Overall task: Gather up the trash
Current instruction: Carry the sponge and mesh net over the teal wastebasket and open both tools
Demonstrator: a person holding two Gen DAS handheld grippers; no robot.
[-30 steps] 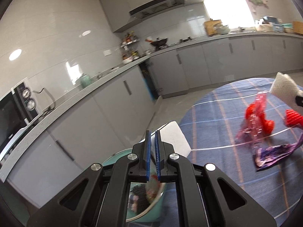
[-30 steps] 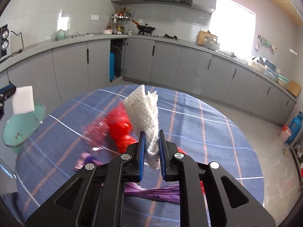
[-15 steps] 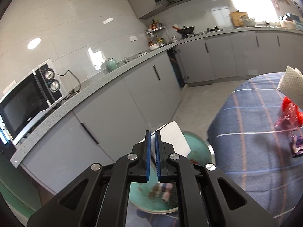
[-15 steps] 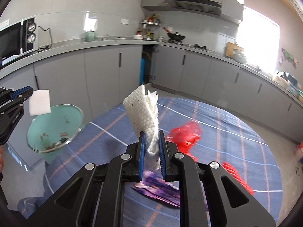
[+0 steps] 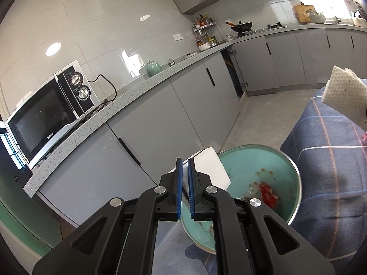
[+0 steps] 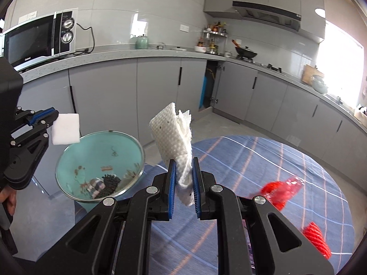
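Observation:
My left gripper (image 5: 184, 160) is shut on a white foam pad (image 5: 212, 170) and holds it over the near rim of the teal trash bin (image 5: 243, 158); it also shows in the right wrist view (image 6: 54, 116) with the pad (image 6: 66, 128). My right gripper (image 6: 184, 162) is shut on a crumpled white paper towel (image 6: 174, 133), held above the table edge right of the bin (image 6: 91, 146). The towel also shows in the left wrist view (image 5: 341, 96). Scraps lie in the bin. Red plastic wrappers (image 6: 282, 190) lie on the table.
The round table has a blue checked cloth (image 6: 252, 160). Grey kitchen cabinets (image 6: 158, 87) and a counter with a microwave (image 6: 39, 36) run behind the bin. A red net piece (image 6: 317, 238) lies at the table's right.
Both grippers have moved left towards the bin, still holding their items. The bin now lies close below the left gripper, and the red wrappers have slid to the right of the right view.

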